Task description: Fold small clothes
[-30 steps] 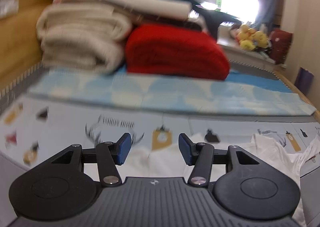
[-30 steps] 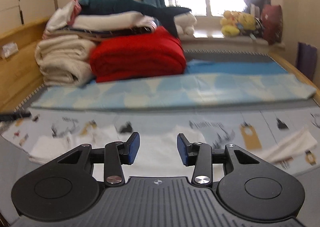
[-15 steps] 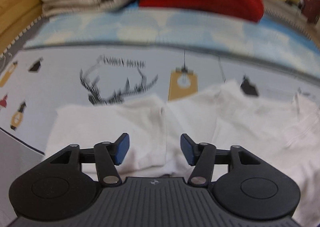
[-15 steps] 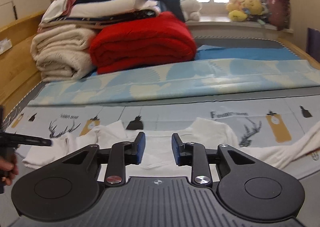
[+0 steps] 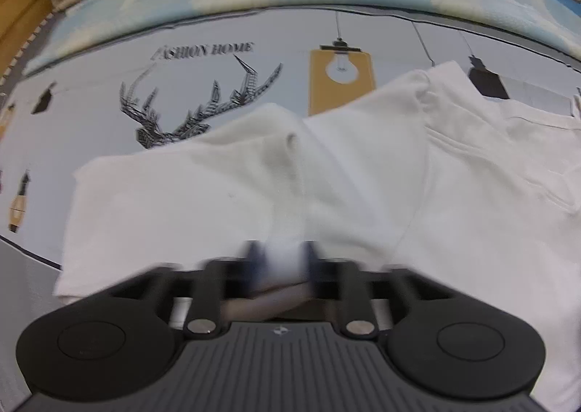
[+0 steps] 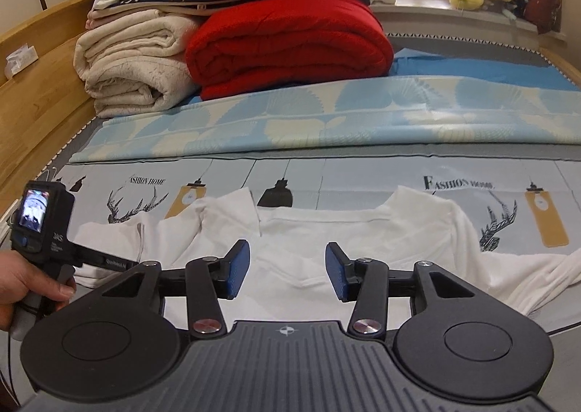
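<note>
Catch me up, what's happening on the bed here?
A person is starting to fold a white shirt spread on the printed bedsheet. The left gripper has just been closing, with a fold of the shirt's left side between its blurred fingers. The right gripper hovers open over the shirt's middle, gripping nothing. Folded blankets sit stacked behind.

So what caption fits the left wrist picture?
Left hand-held gripper, blurred as its jaws close on a fold of the white shirt lying on the printed sheet.
</note>
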Motion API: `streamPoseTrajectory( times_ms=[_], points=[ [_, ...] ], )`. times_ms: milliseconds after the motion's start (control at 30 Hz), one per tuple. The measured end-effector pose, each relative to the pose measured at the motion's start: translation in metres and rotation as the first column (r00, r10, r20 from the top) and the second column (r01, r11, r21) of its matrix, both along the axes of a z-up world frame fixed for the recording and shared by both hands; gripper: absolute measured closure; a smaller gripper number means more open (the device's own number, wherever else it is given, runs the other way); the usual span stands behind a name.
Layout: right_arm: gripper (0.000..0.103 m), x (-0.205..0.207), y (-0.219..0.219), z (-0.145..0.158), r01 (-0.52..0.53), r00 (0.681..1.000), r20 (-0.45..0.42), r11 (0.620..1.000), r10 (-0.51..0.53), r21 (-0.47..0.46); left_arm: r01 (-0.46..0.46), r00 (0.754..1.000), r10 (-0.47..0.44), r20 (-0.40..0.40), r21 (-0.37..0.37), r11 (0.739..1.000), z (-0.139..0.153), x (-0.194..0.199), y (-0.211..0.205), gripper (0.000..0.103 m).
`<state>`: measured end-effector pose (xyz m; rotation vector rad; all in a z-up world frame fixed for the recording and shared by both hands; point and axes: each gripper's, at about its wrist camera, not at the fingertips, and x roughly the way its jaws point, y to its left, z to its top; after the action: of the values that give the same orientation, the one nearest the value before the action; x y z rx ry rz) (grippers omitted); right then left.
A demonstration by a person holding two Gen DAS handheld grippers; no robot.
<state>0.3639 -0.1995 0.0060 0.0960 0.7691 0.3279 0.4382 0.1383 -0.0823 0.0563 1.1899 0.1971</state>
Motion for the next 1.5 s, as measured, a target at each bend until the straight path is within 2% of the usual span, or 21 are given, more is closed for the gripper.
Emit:
streamPoseTrajectory(
  times_ms=[33, 133, 200, 267, 300, 367, 433, 500, 567, 667, 767, 933, 1033, 1133, 1167, 1233, 1300, 1367, 1433, 1500],
  points=[
    [0.055, 0.0, 0.001, -0.001, -0.001, 1.0, -0.006, 1.0, 0.001, 0.007, -0.009, 1.0, 0.009, 0.016, 0.008, 1.0, 0.004, -0.001, 0.001, 0.097],
    [0.055, 0.002, 0.003, -0.005, 0.006, 0.999, -0.043, 0.999, -0.005, 0.041, -0.019, 0.995, 0.014, 0.101, 0.044, 0.999, 0.03, -0.004, -0.003, 0.098],
    [0.055, 0.004, 0.003, -0.009, 0.017, 0.997, -0.076, 0.997, -0.011, 0.079, -0.021, 0.983, 0.026, 0.181, -0.03, 0.999, 0.058, -0.009, -0.006, 0.098],
    [0.055, 0.006, 0.003, -0.011, 0.027, 0.995, -0.1, 0.993, -0.015, 0.115, 0.006, 0.968, 0.037, 0.246, -0.171, 0.985, 0.084, -0.016, -0.009, 0.098],
    [0.055, 0.007, 0.002, -0.013, 0.033, 0.993, -0.113, 0.99, -0.018, 0.137, 0.024, 0.963, 0.047, 0.267, -0.258, 0.966, 0.092, -0.019, -0.011, 0.098],
    [0.055, 0.01, -0.001, -0.016, 0.055, 0.989, -0.148, 0.978, -0.025, 0.202, 0.074, 0.958, 0.055, 0.281, -0.431, 0.899, 0.104, -0.028, -0.02, 0.098],
    [0.054, 0.013, -0.006, -0.02, 0.079, 0.983, -0.183, 0.955, -0.027, 0.286, 0.136, 0.959, 0.024, 0.281, -0.537, 0.833, 0.109, -0.035, -0.035, 0.098],
    [0.05, 0.016, -0.01, -0.026, 0.103, 0.974, -0.227, 0.92, -0.016, 0.378, 0.189, 0.959, -0.017, 0.282, -0.595, 0.781, 0.11, -0.039, -0.054, 0.098],
    [0.043, 0.018, -0.016, -0.033, 0.14, 0.962, -0.274, 0.871, -0.006, 0.472, 0.229, 0.959, -0.063, 0.278, -0.624, 0.747, 0.108, -0.044, -0.074, 0.098],
    [0.041, 0.023, -0.025, -0.043, 0.208, 0.939, -0.343, 0.791, 0.003, 0.576, 0.277, 0.954, -0.131, 0.27, -0.622, 0.732, 0.1, -0.047, -0.101, 0.098],
    [0.04, 0.027, -0.033, -0.053, 0.272, 0.917, -0.398, 0.725, 0.003, 0.632, 0.325, 0.943, -0.197, 0.267, -0.623, 0.711, 0.095, -0.05, -0.122, 0.098],
    [0.038, 0.032, -0.039, -0.069, 0.361, 0.874, -0.486, 0.71, -0.031, 0.604, 0.411, 0.911, -0.294, 0.289, -0.594, 0.691, 0.087, -0.059, -0.146, 0.098],
    [0.043, 0.032, -0.041, -0.073, 0.396, 0.856, -0.513, 0.721, -0.066, 0.568, 0.439, 0.898, -0.329, 0.291, -0.571, 0.693, 0.083, -0.06, -0.157, 0.097],
    [0.088, 0.034, -0.038, -0.074, 0.379, 0.858, -0.506, 0.77, -0.085, 0.513, 0.455, 0.89, -0.362, 0.276, -0.574, 0.681, 0.08, -0.057, -0.158, 0.09],
    [0.097, 0.034, -0.038, -0.072, 0.375, 0.861, -0.499, 0.782, -0.096, 0.498, 0.46, 0.888, -0.366, 0.28, -0.57, 0.68, 0.081, -0.056, -0.154, 0.087],
    [0.099, 0.037, -0.041, -0.064, 0.343, 0.886, -0.449, 0.818, -0.118, 0.462, 0.463, 0.886, -0.348, 0.305, -0.549, 0.696, 0.089, -0.051, -0.138, 0.086],
    [0.099, 0.043, -0.051, -0.052, 0.327, 0.909, -0.384, 0.848, -0.163, 0.416, 0.424, 0.9, -0.282, 0.331, -0.52, 0.742, 0.097, -0.042, -0.11, 0.086],
    [0.099, 0.049, -0.07, -0.04, 0.352, 0.914, -0.331, 0.866, -0.236, 0.354, 0.342, 0.921, -0.185, 0.344, -0.481, 0.807, 0.102, -0.034, -0.076, 0.086],
    [0.099, 0.052, -0.089, -0.03, 0.401, 0.905, -0.261, 0.88, -0.337, 0.255, 0.219, 0.94, -0.067, 0.333, -0.442, 0.87, 0.101, -0.026, -0.04, 0.086],
    [0.099, 0.054, -0.108, -0.027, 0.459, 0.881, -0.21, 0.875, -0.425, 0.155, 0.108, 0.95, 0.027, 0.31, -0.41, 0.906, 0.095, -0.022, -0.011, 0.085]
  ],
)
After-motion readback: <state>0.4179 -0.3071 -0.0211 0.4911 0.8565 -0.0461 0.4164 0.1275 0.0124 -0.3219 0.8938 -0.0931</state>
